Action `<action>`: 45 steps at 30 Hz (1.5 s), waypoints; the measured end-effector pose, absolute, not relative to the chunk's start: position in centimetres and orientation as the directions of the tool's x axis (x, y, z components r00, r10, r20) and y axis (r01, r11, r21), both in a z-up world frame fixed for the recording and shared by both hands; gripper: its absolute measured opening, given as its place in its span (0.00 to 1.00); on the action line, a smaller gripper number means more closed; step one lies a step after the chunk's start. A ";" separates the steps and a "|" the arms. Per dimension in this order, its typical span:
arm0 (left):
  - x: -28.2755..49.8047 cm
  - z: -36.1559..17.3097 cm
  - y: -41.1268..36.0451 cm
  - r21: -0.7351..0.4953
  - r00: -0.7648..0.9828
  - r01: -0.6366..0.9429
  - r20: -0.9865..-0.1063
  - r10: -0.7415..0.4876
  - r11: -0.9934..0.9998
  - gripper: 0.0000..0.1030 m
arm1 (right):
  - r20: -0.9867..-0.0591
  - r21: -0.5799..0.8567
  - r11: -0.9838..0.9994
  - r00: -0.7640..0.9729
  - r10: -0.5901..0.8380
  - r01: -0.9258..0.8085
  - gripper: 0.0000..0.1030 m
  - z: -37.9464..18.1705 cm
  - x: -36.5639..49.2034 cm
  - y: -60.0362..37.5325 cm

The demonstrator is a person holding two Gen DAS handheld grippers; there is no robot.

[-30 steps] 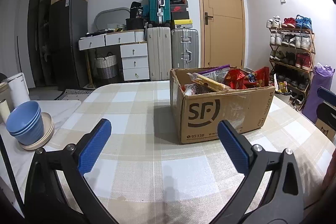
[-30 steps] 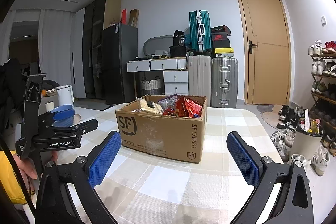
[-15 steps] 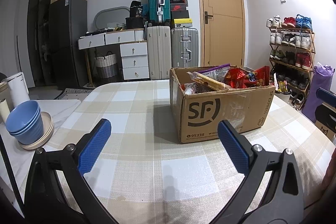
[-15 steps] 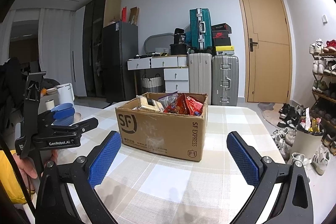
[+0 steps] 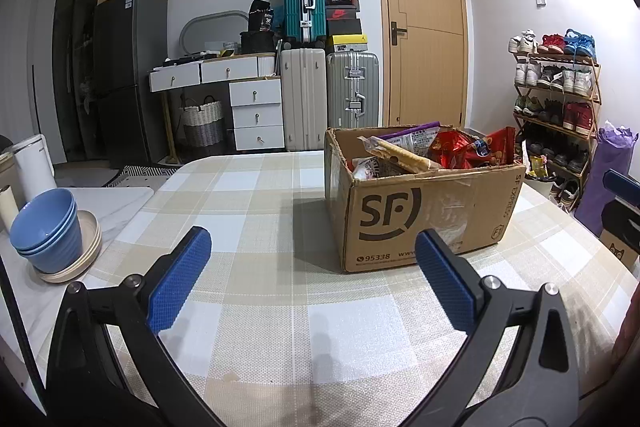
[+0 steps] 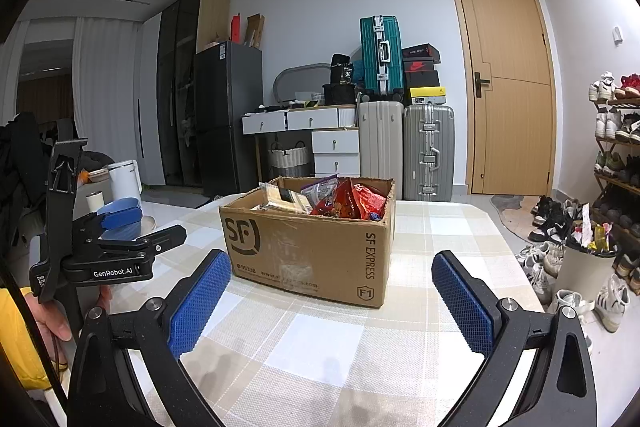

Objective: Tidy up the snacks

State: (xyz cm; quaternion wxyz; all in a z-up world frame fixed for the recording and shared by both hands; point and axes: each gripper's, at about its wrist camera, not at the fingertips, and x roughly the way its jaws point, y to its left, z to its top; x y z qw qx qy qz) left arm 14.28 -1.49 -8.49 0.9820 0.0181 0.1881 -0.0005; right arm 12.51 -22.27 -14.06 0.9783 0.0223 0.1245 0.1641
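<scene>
A brown cardboard box (image 5: 424, 211) marked SF stands on the checked tablecloth (image 5: 248, 203), right of centre in the left wrist view. It holds several snack packets (image 5: 452, 151), red, purple and tan. My left gripper (image 5: 312, 251) hovers open over the cloth, short of the box's front left corner, nothing between its blue pads. In the right wrist view the same box (image 6: 312, 243) sits straight ahead with red packets (image 6: 352, 203) showing. My right gripper (image 6: 332, 283) is open and empty in front of it. The left gripper's body (image 6: 108, 251) shows at that view's left edge, held by a hand.
Stacked blue bowls (image 5: 46, 231) on a beige plate sit at the table's left edge beside a white kettle (image 5: 32, 167). Suitcases (image 5: 328, 99), a white drawer unit (image 5: 256, 107) and a door stand behind. A shoe rack (image 5: 556, 95) and a bin (image 6: 584, 267) are to the right.
Almost nothing differs; the right wrist view has drifted very slightly, so the box sits a touch higher in frame. Both grippers stay open and empty.
</scene>
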 end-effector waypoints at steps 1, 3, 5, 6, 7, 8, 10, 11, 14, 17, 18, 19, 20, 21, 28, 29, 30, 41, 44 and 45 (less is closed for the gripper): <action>14.3 -8.5 -1.5 0.035 0.929 0.007 -0.369 0.006 0.999 0.99 | -0.237 0.084 0.945 0.915 0.326 -0.315 0.99 -14.1 12.5 -22.3; 14.3 -8.5 -1.5 0.035 0.930 0.007 -0.369 0.006 0.999 0.99 | -0.236 0.084 0.945 0.915 0.326 -0.315 0.99 -14.1 12.5 -22.3; 14.3 -8.5 -1.4 0.035 0.930 0.009 -0.368 0.005 0.999 0.99 | -0.237 0.085 0.945 0.915 0.326 -0.315 0.99 -14.1 12.6 -22.3; 14.3 -8.4 -1.5 0.035 0.929 0.008 -0.369 0.005 0.999 0.99 | -0.236 0.085 0.945 0.915 0.326 -0.315 0.99 -14.1 12.5 -22.3; 14.3 -8.5 -1.5 0.035 0.930 0.009 -0.368 0.005 0.999 0.99 | -0.236 0.085 0.945 0.915 0.326 -0.314 0.99 -14.1 12.5 -22.3; 14.3 -8.4 -1.4 0.034 0.930 0.010 -0.368 0.004 0.999 0.99 | -0.237 0.085 0.945 0.915 0.326 -0.315 0.99 -14.1 12.6 -22.3; 14.2 -8.5 -1.5 0.033 0.931 0.011 -0.365 0.002 0.999 0.99 | -0.236 0.084 0.945 0.915 0.326 -0.315 0.99 -14.1 12.5 -22.3; 14.2 -8.5 -1.5 0.033 0.931 0.013 -0.364 0.000 0.999 0.99 | -0.237 0.084 0.945 0.915 0.326 -0.315 0.99 -14.1 12.6 -22.3; 14.3 -8.6 -1.8 0.038 0.932 0.014 -0.364 0.001 0.999 0.99 | -0.235 0.085 0.945 0.915 0.327 -0.316 0.99 -14.1 12.5 -22.3; 14.2 -8.6 -1.7 0.037 0.932 0.012 -0.364 0.002 0.999 0.99 | -0.235 0.085 0.945 0.916 0.326 -0.315 0.99 -14.1 12.5 -22.3; 14.2 -8.6 -1.8 0.035 0.932 0.012 -0.363 0.001 0.999 0.99 | -0.237 0.085 0.946 0.915 0.326 -0.314 0.99 -14.1 12.5 -22.3; 14.2 -8.6 -1.8 0.033 0.933 0.010 -0.360 0.002 0.999 0.99 | -0.237 0.085 0.946 0.916 0.325 -0.314 0.99 -14.1 12.5 -22.3; 14.2 -8.6 -1.9 0.033 0.933 0.009 -0.359 0.004 0.999 0.99 | -0.236 0.085 0.945 0.916 0.326 -0.314 0.99 -14.1 12.5 -22.3; 14.1 -8.6 -1.9 0.033 0.933 0.009 -0.359 0.004 0.999 0.99 | -0.236 0.085 0.945 0.915 0.327 -0.315 0.99 -14.1 12.5 -22.3; 14.1 -8.7 -1.9 0.029 0.932 0.004 -0.361 0.007 1.000 0.99 | -0.237 0.085 0.945 0.915 0.326 -0.314 0.99 -14.1 12.6 -22.3; 14.1 -8.6 -1.8 0.027 0.932 0.005 -0.362 0.006 1.000 0.99 | -0.237 0.084 0.946 0.916 0.324 -0.313 0.99 -14.1 12.6 -22.3; 14.1 -8.6 -1.8 0.027 0.932 0.002 -0.363 0.008 1.000 0.99 | -0.237 0.085 0.946 0.916 0.324 -0.313 0.99 -14.1 12.6 -22.3; 14.3 -8.9 -1.5 0.016 0.929 -0.026 -0.369 0.030 1.000 0.99 | -0.238 0.084 0.947 0.916 0.322 -0.311 0.99 -14.1 12.5 -22.2; 14.4 -8.9 -1.3 0.010 0.927 -0.036 -0.374 0.037 0.999 0.99 | -0.238 0.084 0.947 0.916 0.322 -0.311 0.99 -14.1 12.5 -22.2; 14.4 -9.0 -1.1 0.004 0.926 -0.044 -0.375 0.042 0.999 0.99 | -0.239 0.084 0.947 0.916 0.322 -0.310 0.99 -14.1 12.5 -22.2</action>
